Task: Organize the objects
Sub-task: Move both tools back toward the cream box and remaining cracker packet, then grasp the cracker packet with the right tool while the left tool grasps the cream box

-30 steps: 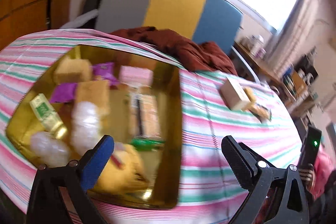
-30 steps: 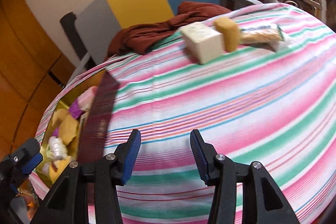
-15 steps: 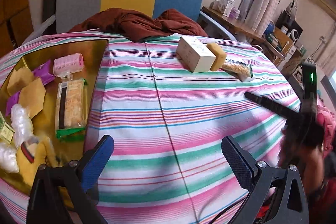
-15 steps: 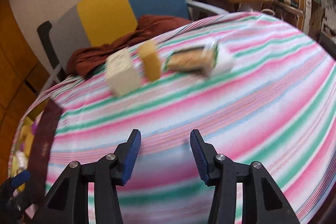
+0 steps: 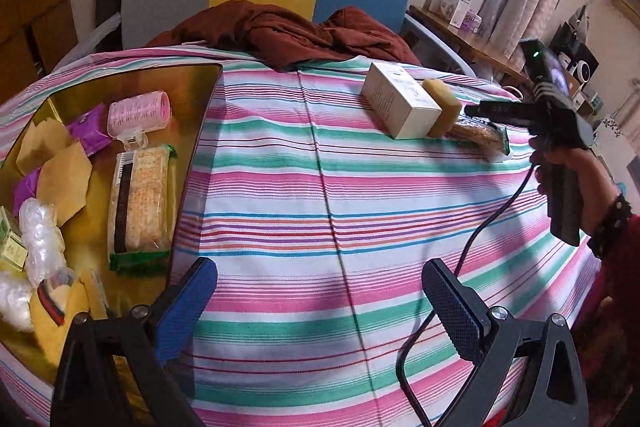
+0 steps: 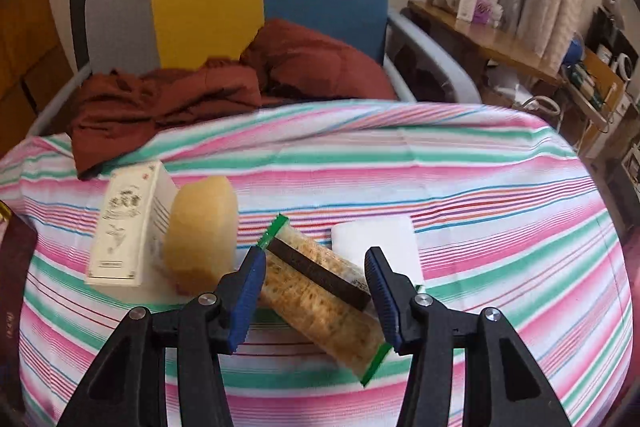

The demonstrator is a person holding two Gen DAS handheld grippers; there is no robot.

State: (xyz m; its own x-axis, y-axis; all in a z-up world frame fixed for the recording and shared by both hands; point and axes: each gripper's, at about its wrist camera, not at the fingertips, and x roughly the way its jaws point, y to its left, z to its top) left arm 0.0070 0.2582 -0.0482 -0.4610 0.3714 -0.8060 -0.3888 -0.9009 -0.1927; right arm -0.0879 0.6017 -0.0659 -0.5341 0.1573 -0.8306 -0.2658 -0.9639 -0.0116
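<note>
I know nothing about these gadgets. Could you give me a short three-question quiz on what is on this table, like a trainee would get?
1. True or false: the cracker packet lies between the right gripper's fingers.
2. What touches the white box on its right side? A. sponge block B. pink hair roller C. a mug
3. Fill in: the pink hair roller lies in the ____ tray.

Key:
1. True; the jaws are opening and not pressing it.
2. A
3. gold
</note>
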